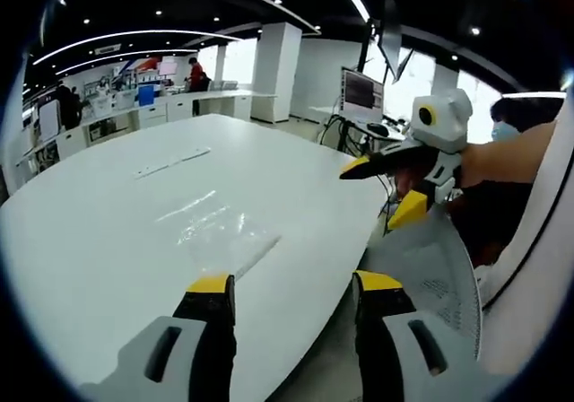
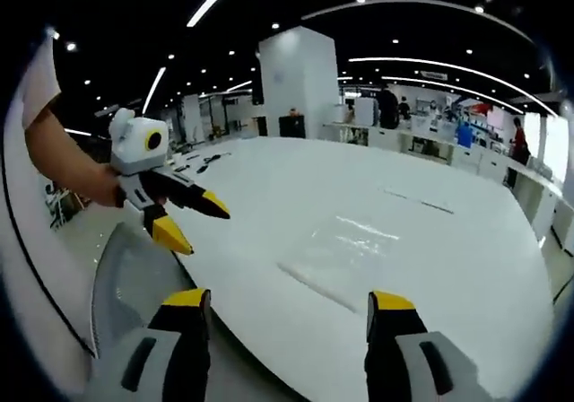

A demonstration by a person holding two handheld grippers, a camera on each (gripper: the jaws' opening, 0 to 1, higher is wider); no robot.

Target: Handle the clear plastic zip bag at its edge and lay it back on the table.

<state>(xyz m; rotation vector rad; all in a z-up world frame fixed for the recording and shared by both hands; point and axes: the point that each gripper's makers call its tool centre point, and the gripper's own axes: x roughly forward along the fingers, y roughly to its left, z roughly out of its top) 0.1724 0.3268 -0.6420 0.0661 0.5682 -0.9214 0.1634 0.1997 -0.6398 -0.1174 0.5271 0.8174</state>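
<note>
One zip bag (image 1: pixel 222 231) (flat), two hand-held grippers, gaping

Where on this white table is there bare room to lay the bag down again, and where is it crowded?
The clear zip bag lies flat near the near edge of the table. Bare surface runs on every side of it; the widest patch is between the bag and the thin strip farther in. Nothing crowds the tabletop. Both grippers, left gripper and right gripper, are open off its edge.
</note>
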